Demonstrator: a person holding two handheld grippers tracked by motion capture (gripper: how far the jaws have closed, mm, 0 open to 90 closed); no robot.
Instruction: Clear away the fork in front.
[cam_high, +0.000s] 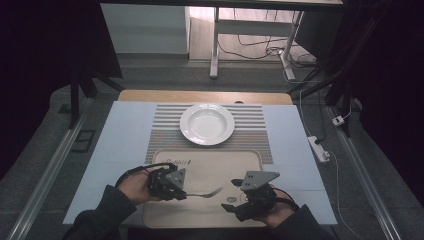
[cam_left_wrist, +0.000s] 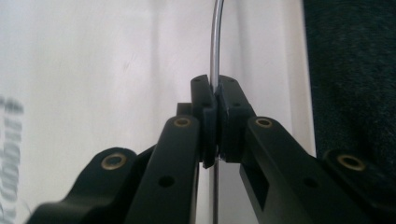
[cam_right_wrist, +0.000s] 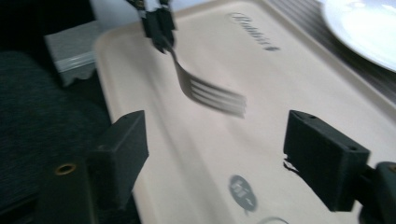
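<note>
Over the near half of the beige plastic tray, the person's two forearms come in from the bottom edge of the high view, dark sleeves cut off there. On the left, the hand wraps the black left gripper, which points level toward the middle of the tray; its jaws are pressed together on the thin handle of the silver metal fork, the pads pinching the shaft from both sides. That fork juts out sideways toward the other hand, tines foremost, and hangs just above the tray (whether it clears the surface or brushes it is hard to judge). Opposite it, the black right gripper points back at the fork, its jaws spread wide with nothing between them, the tines a little beyond them. In the left gripper view the fork's far end runs off the top edge, and motion blur smears the tines in the right gripper view. A round white ceramic plate sits farther back on a striped placemat.
</note>
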